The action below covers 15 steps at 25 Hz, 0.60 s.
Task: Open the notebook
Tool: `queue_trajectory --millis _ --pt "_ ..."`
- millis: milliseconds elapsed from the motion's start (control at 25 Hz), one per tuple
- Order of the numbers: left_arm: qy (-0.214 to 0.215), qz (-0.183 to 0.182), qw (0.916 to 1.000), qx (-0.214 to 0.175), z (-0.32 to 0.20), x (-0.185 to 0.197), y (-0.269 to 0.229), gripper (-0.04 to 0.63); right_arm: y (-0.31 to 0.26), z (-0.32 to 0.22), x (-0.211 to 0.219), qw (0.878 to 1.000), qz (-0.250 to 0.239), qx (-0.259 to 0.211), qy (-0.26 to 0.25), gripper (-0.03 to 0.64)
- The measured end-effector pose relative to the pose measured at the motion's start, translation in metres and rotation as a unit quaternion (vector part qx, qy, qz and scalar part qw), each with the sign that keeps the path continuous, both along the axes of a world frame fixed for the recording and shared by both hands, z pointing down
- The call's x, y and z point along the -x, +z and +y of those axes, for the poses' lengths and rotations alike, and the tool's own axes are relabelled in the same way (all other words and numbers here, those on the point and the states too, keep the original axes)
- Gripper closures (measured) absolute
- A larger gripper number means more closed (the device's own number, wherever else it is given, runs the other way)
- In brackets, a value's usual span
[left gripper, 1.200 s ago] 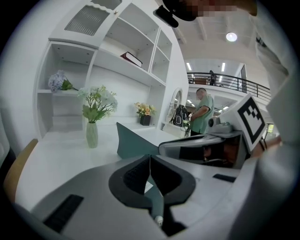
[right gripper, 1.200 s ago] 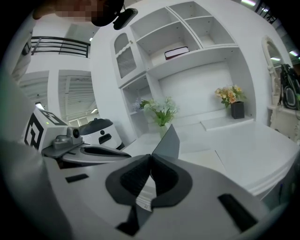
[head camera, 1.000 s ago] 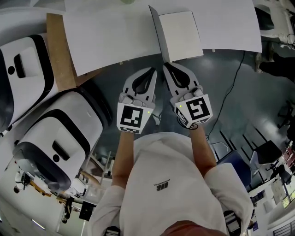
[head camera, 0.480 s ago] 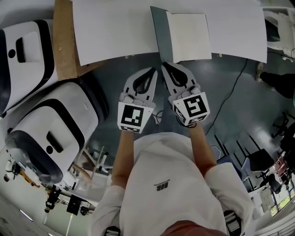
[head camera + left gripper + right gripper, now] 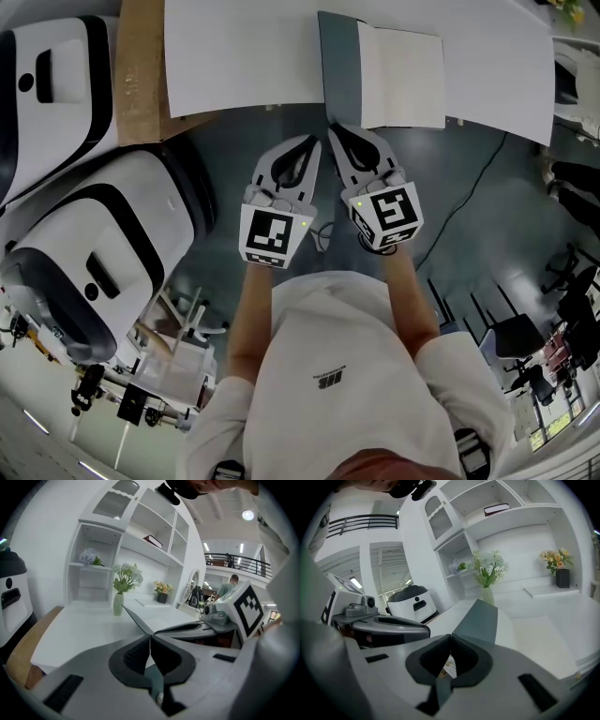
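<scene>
- The white desk (image 5: 234,56) lies ahead of both grippers.
- The thin notebook (image 5: 401,75) with white pages lies on the desk just ahead of the right gripper. Its grey cover (image 5: 339,66) leans further open to the left than a second ago and shows more of its face.
- The right gripper (image 5: 331,129) is angled downward and pinches the near corner of the grey cover.
- The left gripper (image 5: 312,142) is tilted down likewise. It is clenched on nothing, with its tip just beside the right gripper's.
</scene>
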State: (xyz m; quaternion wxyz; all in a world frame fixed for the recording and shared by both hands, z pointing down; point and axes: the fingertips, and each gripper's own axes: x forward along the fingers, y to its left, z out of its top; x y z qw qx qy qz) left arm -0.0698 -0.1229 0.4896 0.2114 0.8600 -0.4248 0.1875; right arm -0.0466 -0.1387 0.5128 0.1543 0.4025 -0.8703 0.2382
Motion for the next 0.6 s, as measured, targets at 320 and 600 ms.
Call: queue_trajectory --millis 320,600 --pt "-0.017 -0.003 0.9998 0.008 0.001 0.012 0.012 0.595 0.017 -0.002 0.013 1.0 0.0 0.01 -0.013 0.614" --pt "-0.038 0.004 0.9991 0.02 0.001 0.018 0.025 0.595 0.031 -0.002 0.021 0.999 0.005 0.02 -0.026 0.614"
